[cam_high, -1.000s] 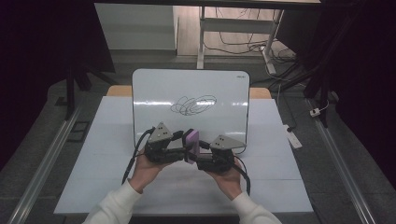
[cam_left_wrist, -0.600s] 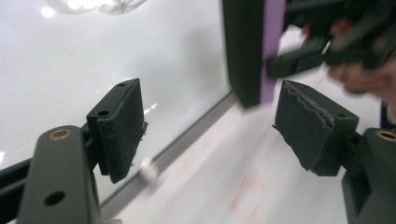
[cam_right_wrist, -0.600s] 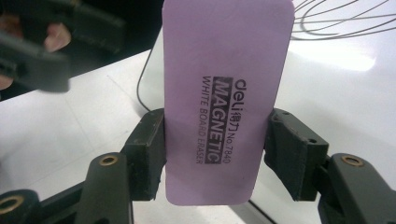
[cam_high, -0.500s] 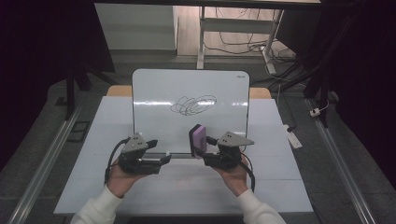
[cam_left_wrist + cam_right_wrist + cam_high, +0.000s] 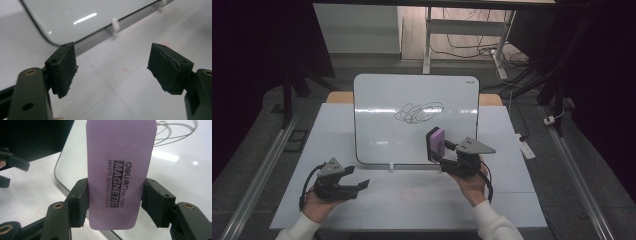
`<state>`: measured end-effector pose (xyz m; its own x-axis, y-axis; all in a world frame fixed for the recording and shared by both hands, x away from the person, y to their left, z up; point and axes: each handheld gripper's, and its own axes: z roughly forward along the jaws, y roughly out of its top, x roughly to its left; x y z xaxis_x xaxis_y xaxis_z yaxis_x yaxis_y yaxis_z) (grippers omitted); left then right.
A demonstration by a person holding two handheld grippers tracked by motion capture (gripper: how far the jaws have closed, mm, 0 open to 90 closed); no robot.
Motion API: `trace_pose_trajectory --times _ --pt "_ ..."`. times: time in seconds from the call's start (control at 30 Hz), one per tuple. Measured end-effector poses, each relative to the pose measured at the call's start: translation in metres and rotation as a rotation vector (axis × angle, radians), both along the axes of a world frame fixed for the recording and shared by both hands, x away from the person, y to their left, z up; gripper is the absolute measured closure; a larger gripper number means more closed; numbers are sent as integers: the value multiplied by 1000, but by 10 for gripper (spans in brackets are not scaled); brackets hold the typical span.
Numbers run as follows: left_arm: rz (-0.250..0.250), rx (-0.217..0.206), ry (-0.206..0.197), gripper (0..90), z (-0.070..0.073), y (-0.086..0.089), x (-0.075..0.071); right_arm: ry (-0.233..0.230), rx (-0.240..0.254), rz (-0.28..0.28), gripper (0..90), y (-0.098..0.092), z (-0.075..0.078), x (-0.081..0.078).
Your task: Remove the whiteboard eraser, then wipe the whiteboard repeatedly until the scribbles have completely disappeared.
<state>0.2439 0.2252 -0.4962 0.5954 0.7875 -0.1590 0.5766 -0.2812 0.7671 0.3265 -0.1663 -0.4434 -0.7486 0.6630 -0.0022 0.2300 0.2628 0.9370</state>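
Right gripper (image 5: 443,152) clamped on a purple whiteboard eraser (image 5: 435,144); in the right gripper view both jaws press the eraser's (image 5: 121,172) long edges near its lower half, printed face toward the camera, text reading "deli MAGNETIC WHITE BOARD ERASER No.7840" running lengthwise. Eraser held upright, off the table, in front of the lower right part of the whiteboard (image 5: 377,110); cannot tell whether it touches the board surface. Right hand (image 5: 472,182) grips the tool from below, white sleeve at the wrist, cable looping beside the hand. Left gripper (image 5: 360,186) released: in the left gripper view its jaws stand wide apart with nothing between them, bare table surface showing through the gap, and the board's rounded lower corner (image 5: 50,40) just beyond. Left gripper sits low over the table (image 5: 332,120) at front left, well apart from the right one, pointing toward it, held by the left hand (image 5: 319,202). Whiteboard stands propped near the table's middle, tilted back, resting on small white clips (image 5: 390,165) at its bottom edge. A black looping scribble (image 5: 419,112) is on the upper centre of the board, above and left of the eraser. Faint red marks on the table top in front of the board.
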Motion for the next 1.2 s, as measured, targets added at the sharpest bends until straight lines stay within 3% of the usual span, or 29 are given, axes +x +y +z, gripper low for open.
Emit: trace_pose_trajectory --times 0.2,0.5,0.63,0.87,1.2 --pt "10 26 14 231 -10 11 -3 -32 -15 -44 405 -8 5 2" --pt "32 15 45 222 -18 20 0 -58 -7 -123 405 -17 15 10" --pt "47 -2 53 222 -19 25 0 -69 -12 -143 405 -18 17 12" --pt "43 7 47 219 -17 22 -1 -98 -11 -167 405 -18 25 17" --pt "28 1 53 219 -20 23 1 -128 -34 -246 405 -12 44 45"
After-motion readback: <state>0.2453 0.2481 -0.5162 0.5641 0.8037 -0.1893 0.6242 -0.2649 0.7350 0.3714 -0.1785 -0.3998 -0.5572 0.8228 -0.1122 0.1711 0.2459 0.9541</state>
